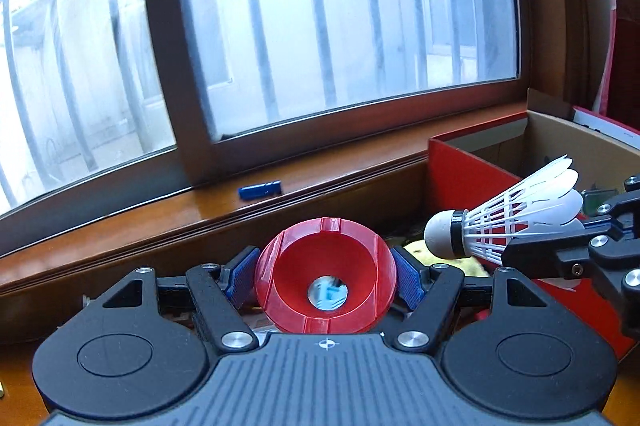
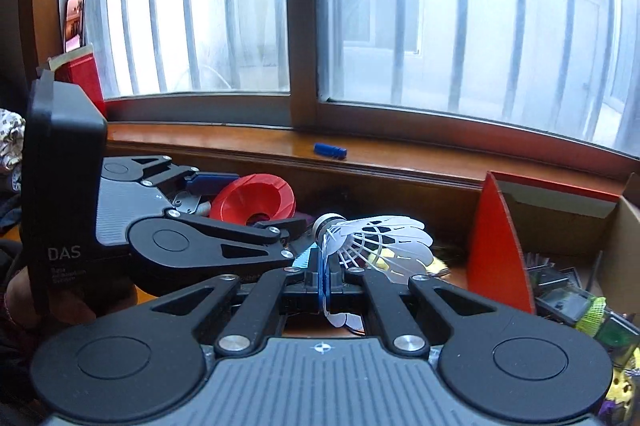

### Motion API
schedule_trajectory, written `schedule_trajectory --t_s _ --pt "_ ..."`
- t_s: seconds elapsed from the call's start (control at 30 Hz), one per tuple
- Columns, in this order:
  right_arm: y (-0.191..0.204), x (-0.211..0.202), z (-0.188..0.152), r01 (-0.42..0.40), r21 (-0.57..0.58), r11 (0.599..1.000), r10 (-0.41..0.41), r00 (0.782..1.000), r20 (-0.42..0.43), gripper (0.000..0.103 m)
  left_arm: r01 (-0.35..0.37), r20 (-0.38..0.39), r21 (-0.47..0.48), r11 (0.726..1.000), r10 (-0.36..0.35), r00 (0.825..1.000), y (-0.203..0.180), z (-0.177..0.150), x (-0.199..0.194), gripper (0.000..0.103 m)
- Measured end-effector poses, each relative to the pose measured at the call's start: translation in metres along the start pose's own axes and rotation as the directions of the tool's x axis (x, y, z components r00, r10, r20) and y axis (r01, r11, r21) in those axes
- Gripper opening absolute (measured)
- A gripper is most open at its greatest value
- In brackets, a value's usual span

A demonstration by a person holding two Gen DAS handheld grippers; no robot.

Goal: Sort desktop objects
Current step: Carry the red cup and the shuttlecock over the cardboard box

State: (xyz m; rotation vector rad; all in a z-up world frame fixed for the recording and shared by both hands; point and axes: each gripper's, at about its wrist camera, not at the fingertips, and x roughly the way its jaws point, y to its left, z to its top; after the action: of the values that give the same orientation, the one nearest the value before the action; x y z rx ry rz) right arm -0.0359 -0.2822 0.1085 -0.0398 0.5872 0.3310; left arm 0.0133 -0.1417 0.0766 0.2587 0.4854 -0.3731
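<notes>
Ahead, the windowsill [image 1: 200, 210] edge runs bare beyond both grippers. Left fingers [image 1: 240, 276] pinch a red funnel [image 1: 326, 276]; right fingers [image 2: 325, 276] pinch a shuttlecock [image 2: 372, 238]. At two o'clock, the cardboard box [image 1: 560, 142] holds clutter.

Colours on the desk by the window
Red funnel [image 1: 326, 276] between blue ribbed pads [image 1: 410, 280]; white-feathered shuttlecock [image 1: 516, 218] with white cork and black band; small blue clip [image 1: 260, 189] on brown wooden sill [image 1: 160, 214]; red-sided cardboard box [image 1: 460, 170]; black grippers.
</notes>
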Motion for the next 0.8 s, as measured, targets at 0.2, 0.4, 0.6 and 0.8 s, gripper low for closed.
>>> schedule_trajectory --t_s 0.2,0.4,0.6,0.8 --pt "-0.036 -0.028 -0.001 -0.003 0.023 1.0 0.002 0.999 0.05 0.002 0.0 0.014 0.027 1.0 0.0 1.0 -0.039 0.017 0.0 0.07" --pt "-0.073 -0.042 -0.003 -0.003 0.034 0.999 0.001 0.997 0.075 0.002 0.011 0.023 0.05 0.999 -0.012 1.0 -0.077 0.032 0.008 0.07" --pt "-0.112 -0.054 -0.006 0.011 0.043 0.999 -0.014 0.996 0.087 0.002 0.024 0.041 0.069 0.997 -0.026 0.999 -0.113 0.047 0.018 0.07" --pt "-0.151 -0.06 -0.01 0.038 0.05 0.998 -0.043 0.995 0.091 0.002 0.04 0.05 0.077 0.996 -0.044 0.998 -0.145 0.057 0.03 0.07"
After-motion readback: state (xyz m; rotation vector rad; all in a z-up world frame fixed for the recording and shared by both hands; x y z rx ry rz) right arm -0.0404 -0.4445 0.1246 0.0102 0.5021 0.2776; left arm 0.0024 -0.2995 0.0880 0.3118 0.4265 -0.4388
